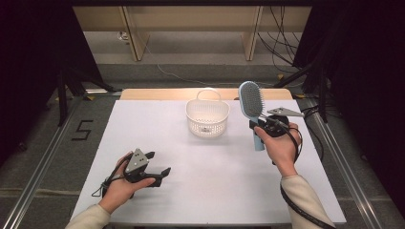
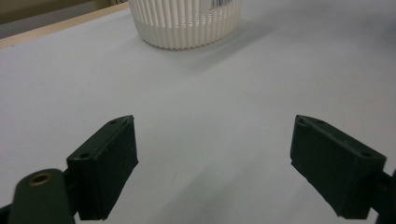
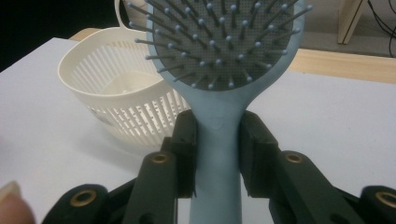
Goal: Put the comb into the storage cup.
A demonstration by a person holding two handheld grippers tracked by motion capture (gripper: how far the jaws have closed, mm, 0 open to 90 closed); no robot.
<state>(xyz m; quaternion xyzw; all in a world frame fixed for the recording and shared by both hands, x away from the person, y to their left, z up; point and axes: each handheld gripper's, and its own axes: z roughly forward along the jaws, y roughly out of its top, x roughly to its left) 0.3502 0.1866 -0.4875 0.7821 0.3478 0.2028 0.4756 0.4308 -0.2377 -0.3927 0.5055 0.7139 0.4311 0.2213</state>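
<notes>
The right gripper (image 1: 260, 125), right of centre in the high view, clamps the handle of the light blue hairbrush (image 1: 251, 102), held upright just right of the white basket (image 1: 207, 117) at the upper middle. To drop it in cleanly, the brush probably needs tilting head-first over the rim before the jaws let go. The left gripper (image 1: 157, 165) rests at lower left, jaws wide apart and empty. The right gripper view shows the pads (image 3: 186, 140) squeezing the handle below the bristles, which the high view hides.
</notes>
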